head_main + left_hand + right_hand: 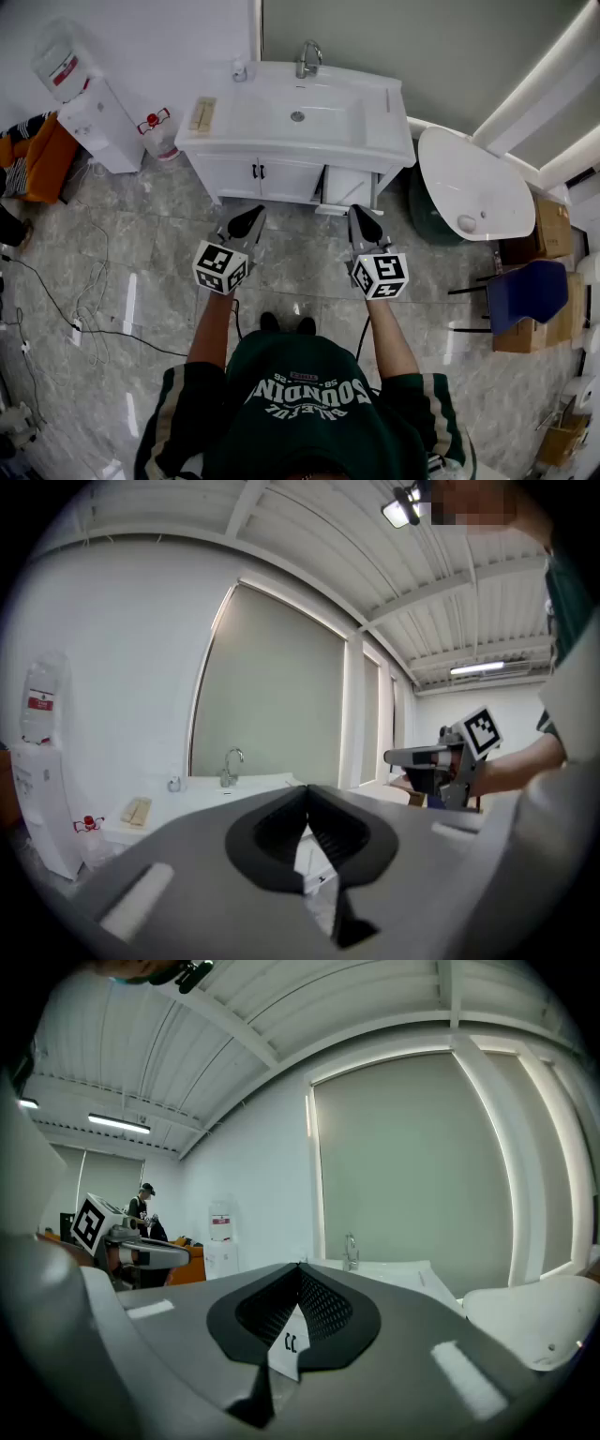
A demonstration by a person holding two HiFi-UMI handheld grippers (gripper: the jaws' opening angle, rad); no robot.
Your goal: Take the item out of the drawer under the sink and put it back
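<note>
The white sink cabinet [281, 173] stands straight ahead of me, its basin [298, 117] and faucet [307, 58] on top. Two doors with dark handles [258, 171] are closed. A narrower front [347, 184] is on the cabinet's right side; I cannot tell whether it is ajar. No item from inside shows. My left gripper [255, 214] and right gripper [357, 212] hover side by side over the floor, short of the cabinet. Both are shut with nothing between the jaws. The left gripper [307, 787] and right gripper [300, 1265] each show their tips meeting.
A water dispenser [89, 103] and a clear jug with a red cap [159, 131] stand left of the cabinet. A wooden piece [202, 114] lies on the counter. A white tub [473, 183], a blue chair [530, 291] and boxes [553, 225] are at the right. Cables [84, 300] cross the floor.
</note>
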